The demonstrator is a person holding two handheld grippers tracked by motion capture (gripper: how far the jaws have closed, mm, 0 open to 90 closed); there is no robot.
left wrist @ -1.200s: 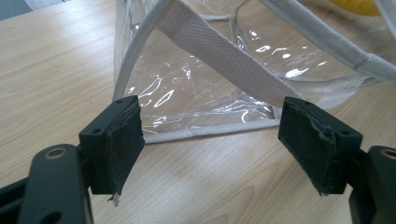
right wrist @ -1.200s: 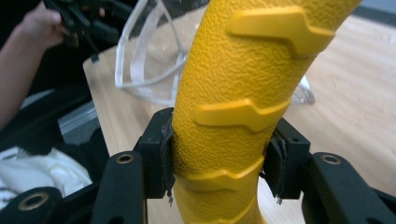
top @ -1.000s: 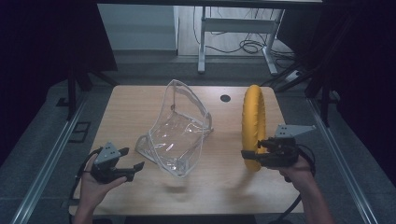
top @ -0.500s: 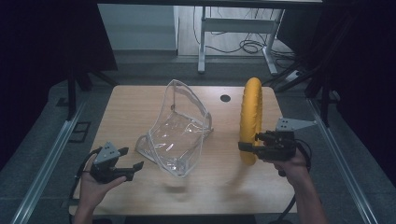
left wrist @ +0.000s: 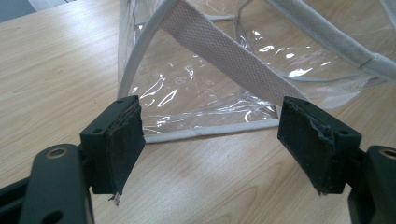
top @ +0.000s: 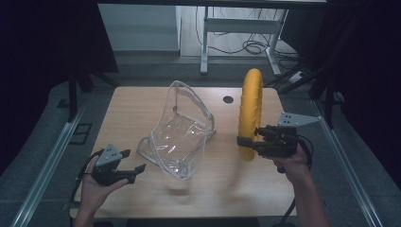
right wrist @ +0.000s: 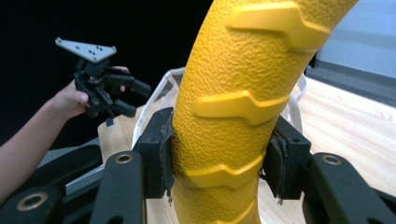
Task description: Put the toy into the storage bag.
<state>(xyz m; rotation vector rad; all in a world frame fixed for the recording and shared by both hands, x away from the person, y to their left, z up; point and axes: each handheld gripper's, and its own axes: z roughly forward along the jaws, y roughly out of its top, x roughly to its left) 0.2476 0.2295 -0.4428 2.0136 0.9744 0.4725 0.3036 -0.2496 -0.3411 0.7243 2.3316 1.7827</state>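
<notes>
Now right gripper (top: 247, 140) jaws clamped on upright yellow ring (top: 249, 111), left gripper (top: 134, 161) jaws wide apart just beside clear bag (top: 182, 135).

Ring (top: 249, 113) upright on table (top: 142, 109), right of bag (top: 182, 132); hole (top: 228, 100) behind both

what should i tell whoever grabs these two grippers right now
Right gripper: shut on the yellow ring, held upright on its edge at the right of the table.
Left gripper: open, holding nothing, jaws aimed at the near bottom corner of the clear bag, not touching it.
Bag: mid-table, mouth gaping, white strap across the opening.
Done: ring gripped.
Left, probably: hold the bag open with the left gripper and put the ring inside.
</notes>
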